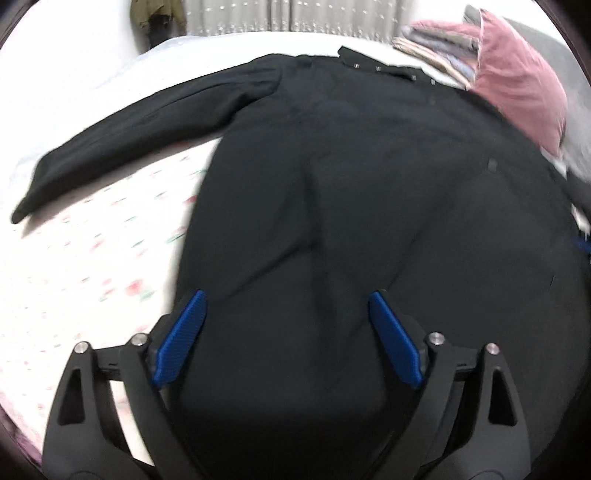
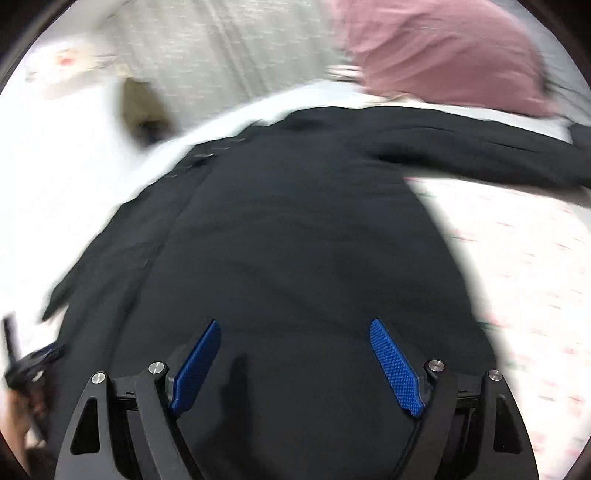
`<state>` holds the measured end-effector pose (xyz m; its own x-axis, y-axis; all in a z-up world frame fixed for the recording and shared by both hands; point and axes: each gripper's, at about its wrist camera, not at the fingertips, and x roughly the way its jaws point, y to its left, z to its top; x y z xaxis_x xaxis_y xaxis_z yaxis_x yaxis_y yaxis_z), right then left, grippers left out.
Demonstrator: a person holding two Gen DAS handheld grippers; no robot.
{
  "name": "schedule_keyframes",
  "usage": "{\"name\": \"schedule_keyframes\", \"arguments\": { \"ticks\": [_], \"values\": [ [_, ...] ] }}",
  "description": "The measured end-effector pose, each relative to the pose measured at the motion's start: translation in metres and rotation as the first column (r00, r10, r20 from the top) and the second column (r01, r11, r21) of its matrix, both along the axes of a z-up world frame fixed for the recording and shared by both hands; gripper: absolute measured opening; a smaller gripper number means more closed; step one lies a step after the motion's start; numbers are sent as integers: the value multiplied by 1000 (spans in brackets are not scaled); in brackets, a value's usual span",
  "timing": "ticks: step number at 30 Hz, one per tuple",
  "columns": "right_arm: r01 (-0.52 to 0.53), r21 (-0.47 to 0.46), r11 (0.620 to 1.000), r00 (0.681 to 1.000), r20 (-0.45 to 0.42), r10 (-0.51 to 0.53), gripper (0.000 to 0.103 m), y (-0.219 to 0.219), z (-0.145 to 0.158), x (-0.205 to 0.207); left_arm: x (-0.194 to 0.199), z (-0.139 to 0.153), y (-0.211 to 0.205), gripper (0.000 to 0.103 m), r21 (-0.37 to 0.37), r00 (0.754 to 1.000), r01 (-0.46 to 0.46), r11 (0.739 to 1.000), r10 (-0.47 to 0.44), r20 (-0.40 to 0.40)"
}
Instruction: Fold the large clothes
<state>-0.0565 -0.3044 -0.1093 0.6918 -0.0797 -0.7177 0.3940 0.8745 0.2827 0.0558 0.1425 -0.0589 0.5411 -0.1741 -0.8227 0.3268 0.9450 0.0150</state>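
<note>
A large black coat (image 1: 351,192) lies spread flat on the bed, collar and metal snaps at the far end. Its left sleeve (image 1: 122,144) stretches out to the left in the left wrist view. My left gripper (image 1: 288,299) hangs over the coat's lower part, blue pads wide apart, nothing between them. In the right wrist view the same coat (image 2: 295,240) fills the middle, and its other sleeve (image 2: 480,151) runs off to the right. My right gripper (image 2: 295,328) stands open above the hem end and holds nothing. The other gripper's frame (image 2: 26,365) shows at the left edge.
The coat rests on a white bedsheet (image 1: 92,266) with small pink and green prints. A pink pillow (image 1: 517,81) and a stack of folded cloth (image 1: 436,48) lie at the far right corner. Pale curtains (image 2: 221,55) hang behind the bed. An olive garment (image 1: 155,18) hangs at the back left.
</note>
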Motion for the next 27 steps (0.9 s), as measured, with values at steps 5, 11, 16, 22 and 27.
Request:
{"name": "schedule_keyframes", "arguments": {
  "ticks": [5,11,16,22,27],
  "values": [
    [88,44,995,996,-20,-87,85,-18,13,0,-10,19,58,99,-87,995,-103,991,103,4],
    [26,92,995,996,85,-34,85,0,32,3,33,46,168,99,-114,929,-352,929,362,80],
    [-54,-15,998,994,94,55,85,34,39,25,96,50,243,99,-190,845,-512,838,531,61],
    [-95,-140,986,991,76,107,85,62,36,55,166,28,276,88,-253,794,-587,769,608,7],
    [-125,-195,973,991,31,134,85,83,26,69,224,2,277,66,-183,802,-591,785,596,-37]
  ]
}}
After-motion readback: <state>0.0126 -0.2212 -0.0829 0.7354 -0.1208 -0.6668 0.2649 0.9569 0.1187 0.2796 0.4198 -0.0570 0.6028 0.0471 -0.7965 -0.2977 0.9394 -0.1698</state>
